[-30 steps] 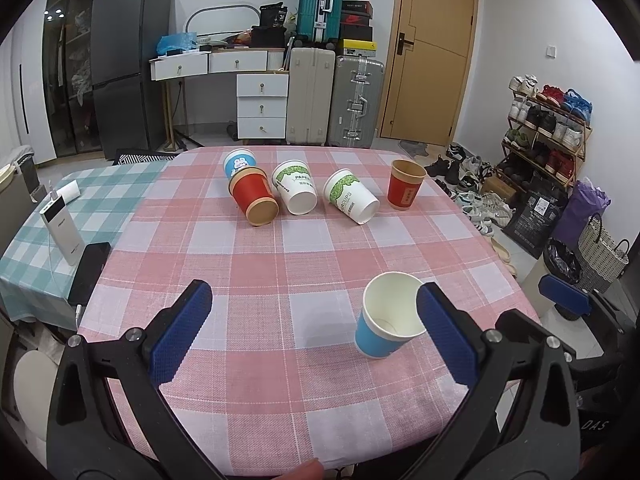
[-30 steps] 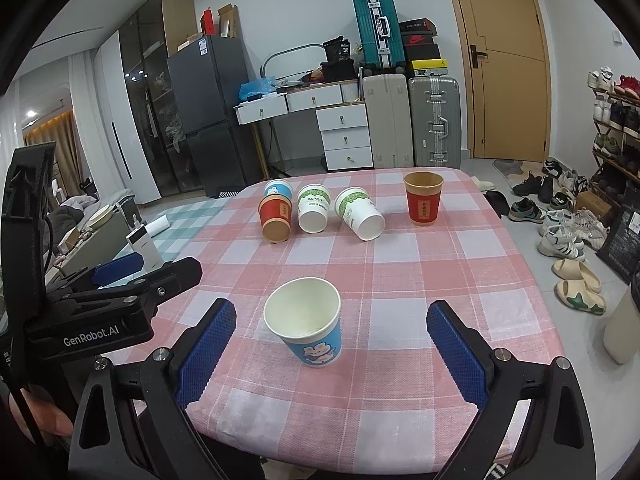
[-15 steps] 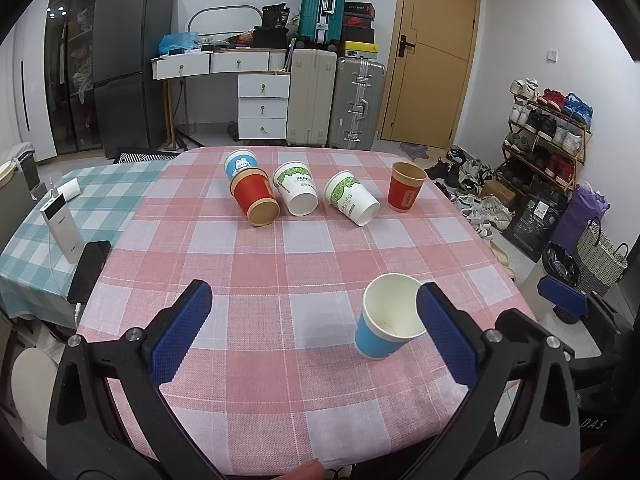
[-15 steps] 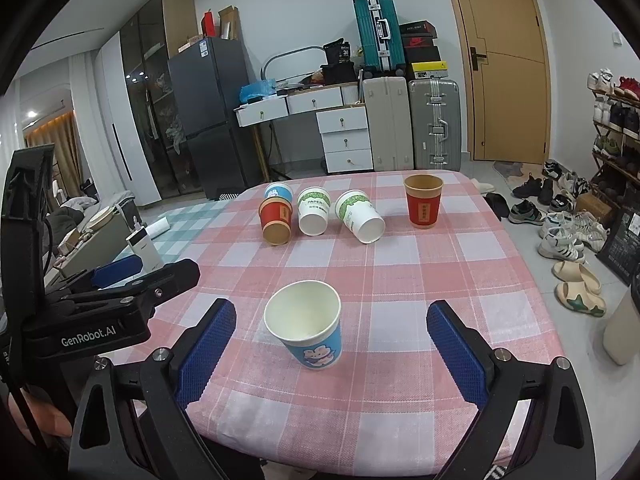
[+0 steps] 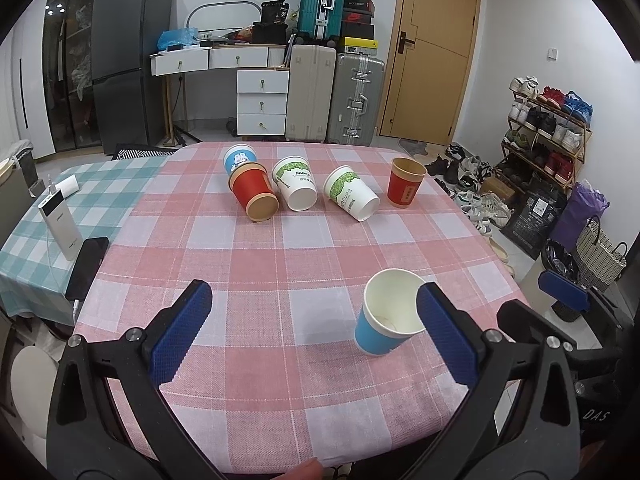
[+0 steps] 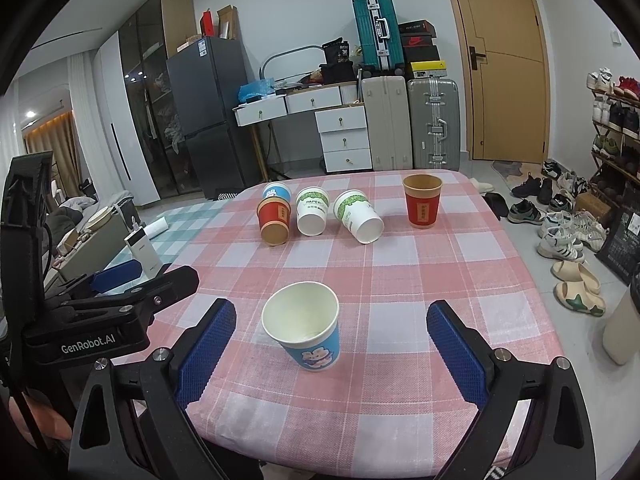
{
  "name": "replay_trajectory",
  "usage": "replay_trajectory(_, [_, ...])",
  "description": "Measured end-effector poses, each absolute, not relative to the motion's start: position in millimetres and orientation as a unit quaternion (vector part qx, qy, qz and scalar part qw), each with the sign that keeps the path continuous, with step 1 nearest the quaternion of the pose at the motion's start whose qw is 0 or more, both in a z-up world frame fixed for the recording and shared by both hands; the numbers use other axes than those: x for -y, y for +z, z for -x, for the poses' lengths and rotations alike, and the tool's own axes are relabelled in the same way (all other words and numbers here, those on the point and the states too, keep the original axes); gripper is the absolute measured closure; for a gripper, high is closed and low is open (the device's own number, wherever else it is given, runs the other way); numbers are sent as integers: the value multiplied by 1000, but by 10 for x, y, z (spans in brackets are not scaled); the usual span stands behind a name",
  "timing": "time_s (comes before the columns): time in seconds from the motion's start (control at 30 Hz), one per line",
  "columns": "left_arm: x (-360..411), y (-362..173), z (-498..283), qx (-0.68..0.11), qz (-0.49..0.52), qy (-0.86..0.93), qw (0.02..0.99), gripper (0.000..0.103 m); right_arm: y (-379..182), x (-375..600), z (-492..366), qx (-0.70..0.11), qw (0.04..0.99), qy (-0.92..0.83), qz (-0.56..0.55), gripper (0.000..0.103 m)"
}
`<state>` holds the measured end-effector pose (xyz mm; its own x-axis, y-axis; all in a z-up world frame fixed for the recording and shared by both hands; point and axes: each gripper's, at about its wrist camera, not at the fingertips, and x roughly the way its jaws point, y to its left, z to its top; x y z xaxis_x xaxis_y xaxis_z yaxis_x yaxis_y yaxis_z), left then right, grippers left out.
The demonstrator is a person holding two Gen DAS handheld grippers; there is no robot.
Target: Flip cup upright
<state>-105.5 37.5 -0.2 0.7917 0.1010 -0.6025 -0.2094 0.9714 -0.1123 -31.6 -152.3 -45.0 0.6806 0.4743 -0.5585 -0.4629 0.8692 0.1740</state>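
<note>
Low in the frame, the right hand-held gripper [image 6: 328,344] hangs with its blue pads spread wide, touching nothing. Between them a blue paper cup [image 6: 305,330] stands upright on the pink checked surface [image 6: 420,280], mouth open. At mid-frame a red cup [image 6: 274,221] and two green-printed white cups [image 6: 312,212] [image 6: 358,217] lie on their sides; another red cup [image 6: 422,205] stands upright to their right. The left hand-held gripper [image 6: 116,280] shows at the left edge.

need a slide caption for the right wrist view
Open right gripper faces an upright blue cup; four cups lie tipped beyond, beside an upright red cup.
</note>
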Motion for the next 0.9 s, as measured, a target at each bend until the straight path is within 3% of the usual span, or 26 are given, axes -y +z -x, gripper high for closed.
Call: replay_trajectory(0.9, [-371, 22, 1040, -298, 82, 97, 946, 1, -398, 1556, 261, -304, 920, 247, -10, 5])
